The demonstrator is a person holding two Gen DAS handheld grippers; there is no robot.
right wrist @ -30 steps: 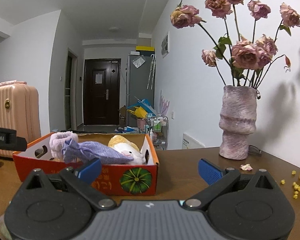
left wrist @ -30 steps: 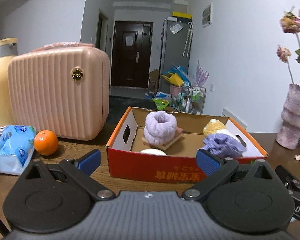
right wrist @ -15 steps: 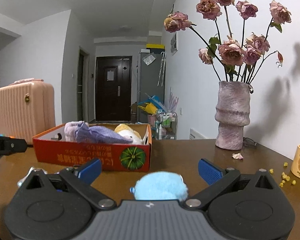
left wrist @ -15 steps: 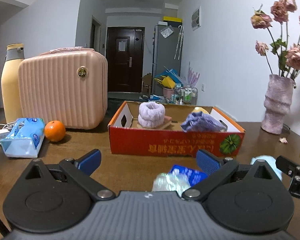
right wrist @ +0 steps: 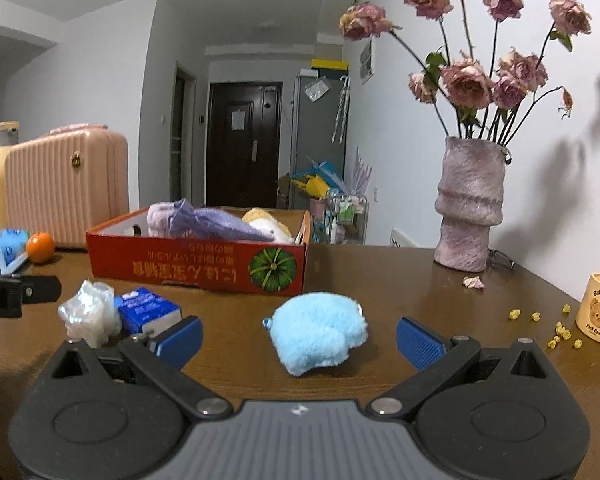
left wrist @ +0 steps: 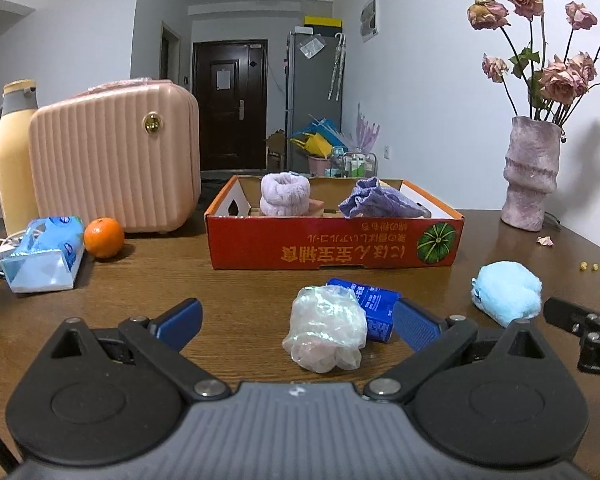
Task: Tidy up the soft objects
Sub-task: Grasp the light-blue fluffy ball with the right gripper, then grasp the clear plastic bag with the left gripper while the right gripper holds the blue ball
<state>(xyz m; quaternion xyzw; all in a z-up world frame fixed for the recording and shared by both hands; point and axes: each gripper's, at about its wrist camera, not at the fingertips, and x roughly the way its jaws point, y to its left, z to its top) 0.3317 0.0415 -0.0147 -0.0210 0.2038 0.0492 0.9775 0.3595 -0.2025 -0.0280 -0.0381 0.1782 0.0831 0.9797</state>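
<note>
A red cardboard box [left wrist: 332, 246] [right wrist: 196, 268] stands mid-table and holds a lilac fuzzy roll [left wrist: 286, 194], a purple cloth [left wrist: 380, 202] [right wrist: 216, 222] and a yellow-white plush [right wrist: 266, 222]. A light blue fluffy pouch [right wrist: 318, 330] [left wrist: 506, 292] lies on the table between the open fingers of my right gripper [right wrist: 298, 338]. A crumpled clear plastic bag [left wrist: 326, 330] [right wrist: 90, 312] and a small blue carton [left wrist: 370, 304] [right wrist: 148, 312] lie just ahead of my open, empty left gripper [left wrist: 296, 320].
A pink ribbed case [left wrist: 116, 160], a yellow bottle [left wrist: 12, 152], an orange [left wrist: 104, 238] and a tissue pack [left wrist: 44, 254] stand at the left. A vase of dried roses [right wrist: 470, 204], a bear mug [right wrist: 598, 308] and scattered yellow crumbs [right wrist: 556, 326] are at the right.
Both grippers have pulled back from the box and dropped low over the table. The blue pouch, plastic bag and carton have come into view in front of them.
</note>
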